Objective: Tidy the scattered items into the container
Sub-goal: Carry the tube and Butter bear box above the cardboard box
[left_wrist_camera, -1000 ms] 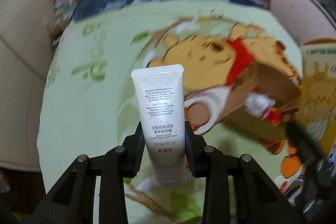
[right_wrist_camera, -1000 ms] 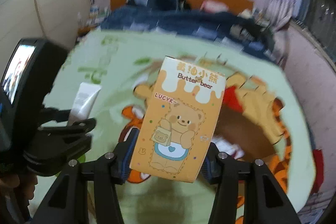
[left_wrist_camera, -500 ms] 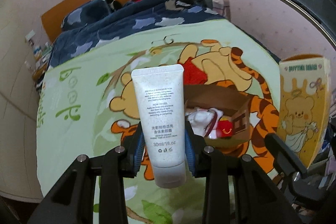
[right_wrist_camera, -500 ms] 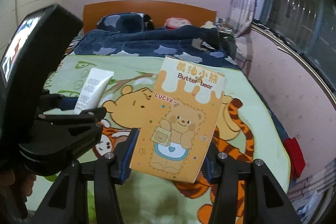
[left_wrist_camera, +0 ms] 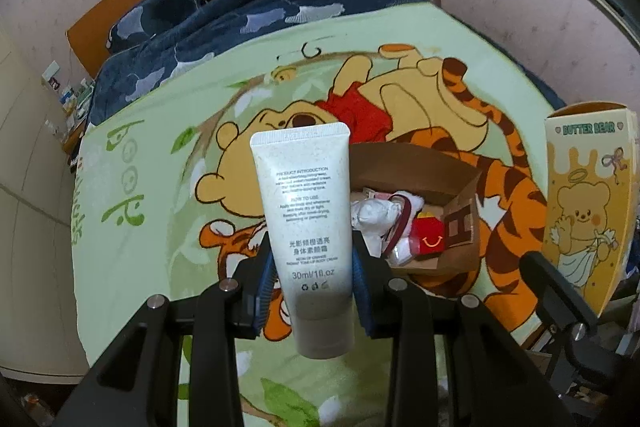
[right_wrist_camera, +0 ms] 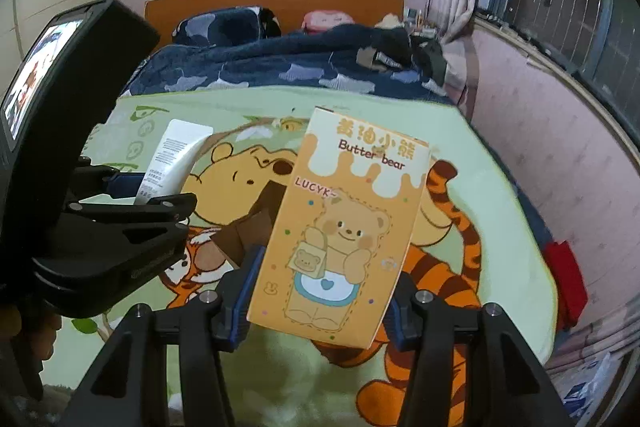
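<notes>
The cardboard box (left_wrist_camera: pixel 460 187) on the bed already holds several small items. The left hand-held gripper (left_wrist_camera: pixel 312 279) pinches a white tube (left_wrist_camera: pixel 306 211) above the box; the right hand-held gripper (right_wrist_camera: pixel 316 303) pinches a bear carton (right_wrist_camera: pixel 344 227) beside it. Both remain to drop in.

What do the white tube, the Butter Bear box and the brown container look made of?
White tube: soft plastic, matte, speckled; crimped flat end.
Butter Bear box: thin printed card, slight sheen; sharp folded edges.
Brown container: likely plain kraft cardboard; raw brown flaps.
</notes>
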A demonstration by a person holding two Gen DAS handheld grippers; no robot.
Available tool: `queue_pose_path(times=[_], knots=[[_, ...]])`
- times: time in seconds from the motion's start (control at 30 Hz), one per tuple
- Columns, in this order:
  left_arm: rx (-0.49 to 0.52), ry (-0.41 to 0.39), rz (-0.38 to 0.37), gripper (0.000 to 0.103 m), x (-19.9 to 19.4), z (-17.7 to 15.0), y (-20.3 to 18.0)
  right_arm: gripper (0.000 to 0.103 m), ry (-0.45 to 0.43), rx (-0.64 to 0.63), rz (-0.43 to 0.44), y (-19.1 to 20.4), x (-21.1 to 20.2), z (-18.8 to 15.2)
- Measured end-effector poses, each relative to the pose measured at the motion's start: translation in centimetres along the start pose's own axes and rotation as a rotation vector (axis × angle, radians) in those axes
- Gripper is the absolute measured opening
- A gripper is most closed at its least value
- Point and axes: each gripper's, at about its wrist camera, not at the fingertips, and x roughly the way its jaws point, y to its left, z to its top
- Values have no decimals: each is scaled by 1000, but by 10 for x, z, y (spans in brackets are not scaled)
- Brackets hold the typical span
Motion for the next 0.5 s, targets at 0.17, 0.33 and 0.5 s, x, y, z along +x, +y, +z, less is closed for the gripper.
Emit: queue_pose_path(times=[0.17,0.33,0.5], knots=[[7,65,10,35,26,7,-8,52,47,16,26,-9,22,2],[17,98,15,35,44,16,-13,52,75,25,40,-14,39,5],[20,122,9,35,58,22,-14,52,95,26,45,-16,51,8]])
